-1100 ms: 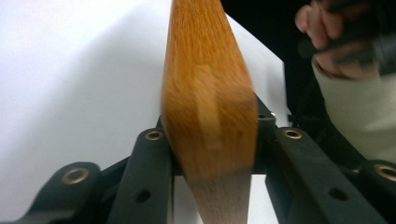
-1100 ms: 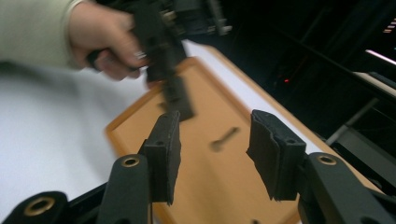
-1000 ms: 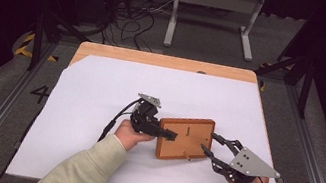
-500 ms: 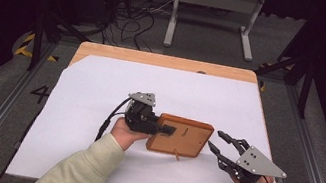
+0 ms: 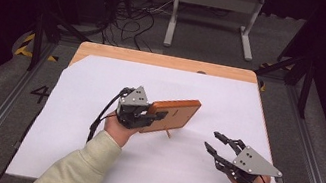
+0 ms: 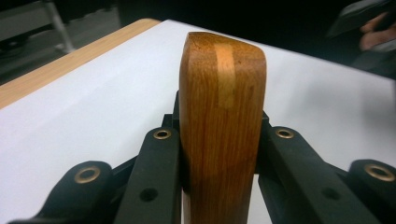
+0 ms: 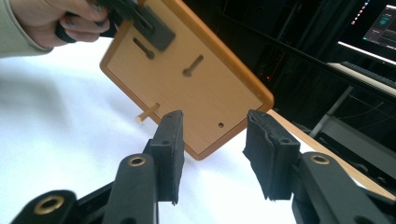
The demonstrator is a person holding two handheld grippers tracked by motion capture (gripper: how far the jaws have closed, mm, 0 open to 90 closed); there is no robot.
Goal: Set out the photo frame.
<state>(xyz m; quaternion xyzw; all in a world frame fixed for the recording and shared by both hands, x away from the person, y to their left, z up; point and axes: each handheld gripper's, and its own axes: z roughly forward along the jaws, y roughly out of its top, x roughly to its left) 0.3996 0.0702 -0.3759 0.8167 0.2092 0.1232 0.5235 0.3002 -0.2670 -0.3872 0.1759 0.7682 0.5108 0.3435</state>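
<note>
Currently my left gripper [image 5: 155,116] is clamped on one edge of the frame [image 5: 173,114], holding it tilted up off the white sheet [image 5: 101,85] near the tabletop's middle, its back facing my right side. Right gripper [image 5: 216,144] hovers well apart toward the right edge, jaws spread, holding nothing. Back panel shows two keyhole slots and a peg [image 7: 147,113] sticking out. My guess: lift-and-turn step; next calls for the right gripper to reach the peg or steady the free edge. No brand on the frame; floor reads "4" [image 5: 40,94]
</note>
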